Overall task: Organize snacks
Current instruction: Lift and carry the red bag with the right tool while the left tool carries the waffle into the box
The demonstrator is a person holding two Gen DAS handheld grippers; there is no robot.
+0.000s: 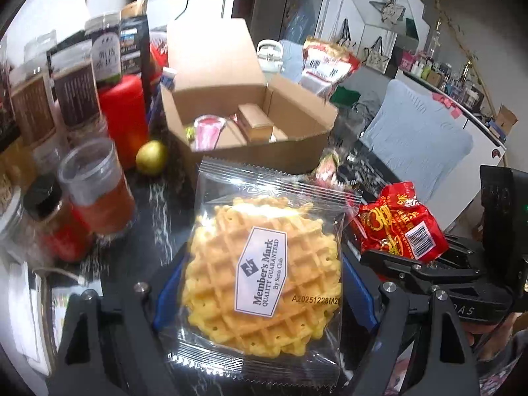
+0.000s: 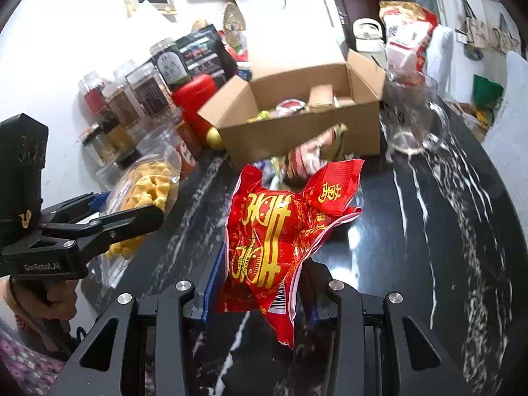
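Only right wrist shows glass mug (image 2: 417,115)

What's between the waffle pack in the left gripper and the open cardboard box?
Nothing visible. The waffle pack, held in the left gripper, faces the cardboard box directly, with only bare dark table between. The open top looks unobstructed.

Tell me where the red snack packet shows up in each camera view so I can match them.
Left wrist view: the red snack packet sits at right of centre, held in the right gripper, beside the waffle packet.
Right wrist view: it fills the centre, clamped between the near jaws, above the dark marble table.
Shared landmark: the open cardboard box beyond it in both.
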